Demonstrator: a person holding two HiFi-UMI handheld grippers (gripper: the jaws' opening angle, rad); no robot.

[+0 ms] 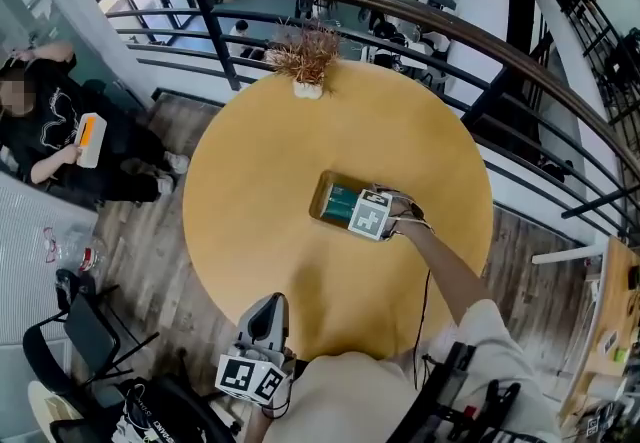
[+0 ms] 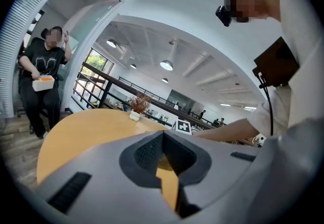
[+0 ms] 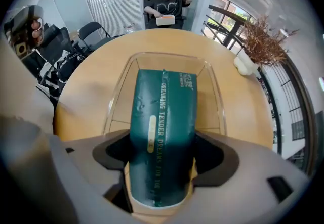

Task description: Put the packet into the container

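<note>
Wood-toned round table (image 1: 260, 261) stood by dark curved railing (image 1: 430, 21); dried plant (image 1: 305, 56) at far edge, person (image 1: 50, 121) seated beyond. Clear container (image 3: 117, 96) sat on table, near end hidden behind right gripper (image 3: 163, 160). Its jaws clamped green packet (image 3: 164, 112), which lay lengthwise over container; contact with container floor unclear. Left gripper (image 2: 164, 167) hung low at near edge, jaws nearly together, nothing between.

A round wooden table (image 1: 255, 231) is being ringed by a curved dark railing (image 1: 440, 21) on an upper floor. A dried plant in a white pot (image 1: 305, 59) is being displayed at the table's far edge. Beside the table, a white box (image 1: 88, 139) is being held by a seated person in black (image 1: 45, 111).
</note>
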